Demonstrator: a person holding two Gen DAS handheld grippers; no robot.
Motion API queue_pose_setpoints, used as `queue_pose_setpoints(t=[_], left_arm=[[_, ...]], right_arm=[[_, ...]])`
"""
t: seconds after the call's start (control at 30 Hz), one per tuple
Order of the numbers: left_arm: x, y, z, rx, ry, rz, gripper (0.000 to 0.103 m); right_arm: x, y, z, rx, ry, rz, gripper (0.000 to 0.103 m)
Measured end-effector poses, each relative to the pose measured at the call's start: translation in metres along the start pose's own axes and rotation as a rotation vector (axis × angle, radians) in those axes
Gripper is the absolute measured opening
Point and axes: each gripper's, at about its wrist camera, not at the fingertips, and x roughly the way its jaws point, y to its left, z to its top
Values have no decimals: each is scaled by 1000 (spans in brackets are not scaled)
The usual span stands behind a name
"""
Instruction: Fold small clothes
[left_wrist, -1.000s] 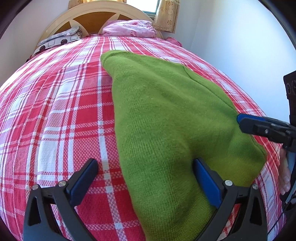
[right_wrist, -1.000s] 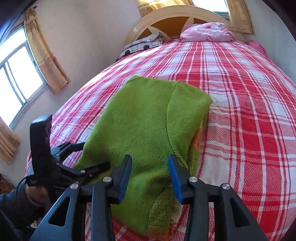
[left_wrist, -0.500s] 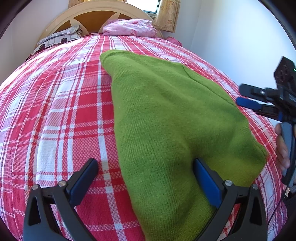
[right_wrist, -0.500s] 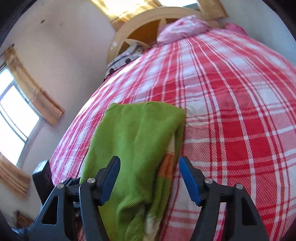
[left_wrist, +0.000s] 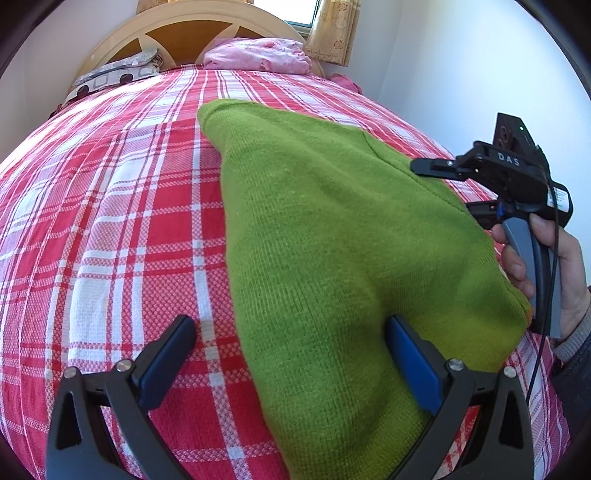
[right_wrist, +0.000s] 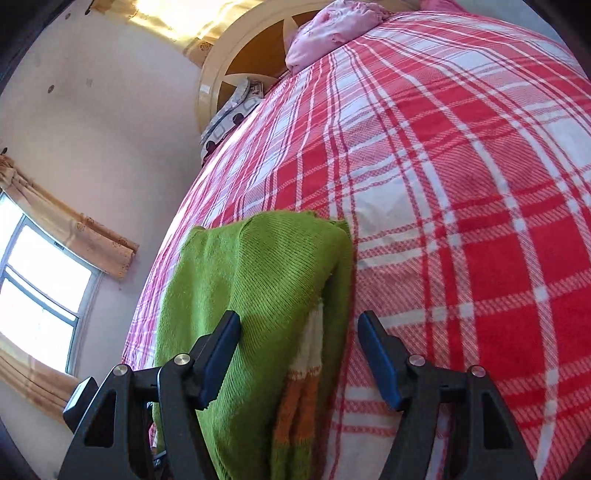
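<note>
A green knitted sweater (left_wrist: 332, 240) lies folded lengthwise on the red plaid bedsheet (left_wrist: 129, 203). My left gripper (left_wrist: 291, 362) stands open over its near left edge: one finger is above the sheet and the other rests against the knit. In the left wrist view my right gripper (left_wrist: 447, 188) hovers at the sweater's right side, held by a hand (left_wrist: 565, 266). In the right wrist view the right gripper (right_wrist: 299, 350) is open. The sweater's (right_wrist: 266, 280) folded edge, with orange and white stripes, lies between the fingers, and the pads stay clear of it.
A pink bundle (left_wrist: 258, 55) and a patterned pillow (left_wrist: 118, 74) lie by the round headboard (left_wrist: 184, 22). White walls stand close to both sides of the bed. A curtained window (right_wrist: 37, 295) is on the wall left of the bed. The plaid sheet (right_wrist: 461, 184) stretches beyond the sweater.
The right gripper's jaws widened, and it rolled and slid along the sweater's right side toward the headboard. The left gripper and the sweater stayed where they were.
</note>
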Motion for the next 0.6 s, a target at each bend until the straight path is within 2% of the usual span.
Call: queue_pose_setpoints(t=[0.27, 0.47, 0.6], left_arm=[[1, -2, 0, 5, 0, -8, 103], [-1, -4, -1, 11, 0, -21, 103], [-1, -7, -1, 25, 3, -32, 103]], right_arm=[[30, 2, 21, 10, 28, 57, 66], [30, -3, 15, -7, 1, 64, 49], [29, -2, 14, -20, -4, 62, 45]])
